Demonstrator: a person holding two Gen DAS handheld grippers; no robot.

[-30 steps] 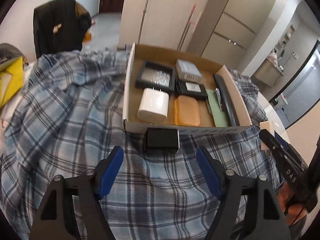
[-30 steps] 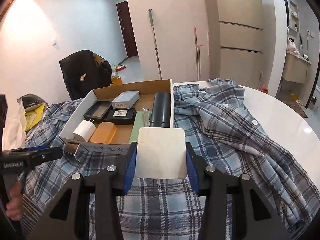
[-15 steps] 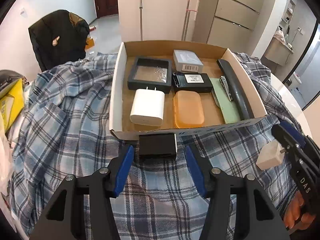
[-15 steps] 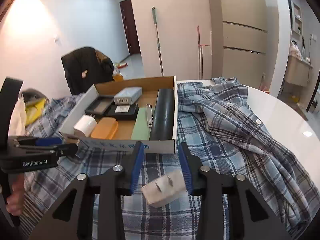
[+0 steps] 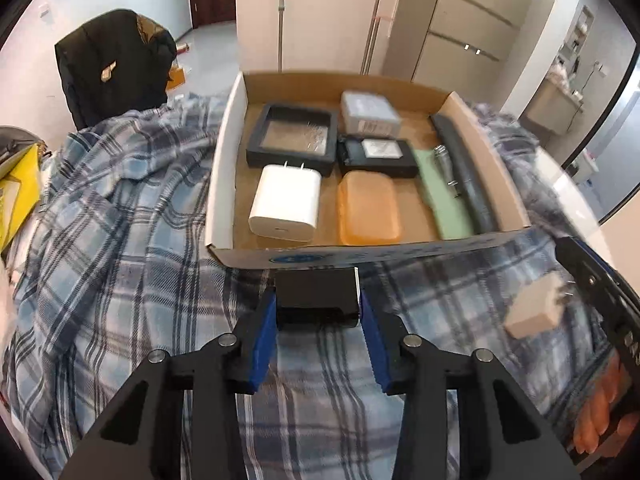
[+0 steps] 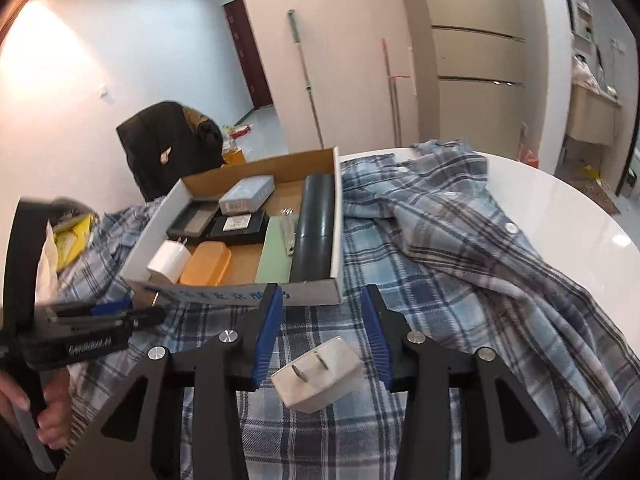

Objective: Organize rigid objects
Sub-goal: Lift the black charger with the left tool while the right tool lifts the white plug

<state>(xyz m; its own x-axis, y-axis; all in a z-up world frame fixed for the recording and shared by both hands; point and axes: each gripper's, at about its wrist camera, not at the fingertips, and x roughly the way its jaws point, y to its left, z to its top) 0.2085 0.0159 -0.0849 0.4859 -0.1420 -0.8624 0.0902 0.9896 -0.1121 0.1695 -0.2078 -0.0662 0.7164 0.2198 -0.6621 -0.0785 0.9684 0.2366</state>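
A shallow cardboard box [image 5: 224, 184] lies on a blue plaid shirt. It holds a white charger [image 5: 285, 205], an orange case [image 5: 368, 212], a black frame, a grey box, a black box, a green card, nail clippers and a dark tube. My left gripper [image 5: 318, 308] is shut on a black charger [image 5: 316, 295] in front of the box. My right gripper [image 6: 322, 328] is open; a small white plug adapter [image 6: 318, 374] lies loose on the shirt between its fingers, prongs up. The adapter also shows in the left wrist view [image 5: 536, 312].
The plaid shirt [image 6: 460, 248] covers a round white table [image 6: 560, 208]. A chair with a black jacket [image 5: 112, 68] stands behind the box. A yellow bag [image 5: 16, 192] sits at the far left. The left gripper shows in the right wrist view [image 6: 100, 320].
My left gripper moved forward and closed on the black charger. My right gripper let go of the white adapter, which now lies tilted on the shirt.
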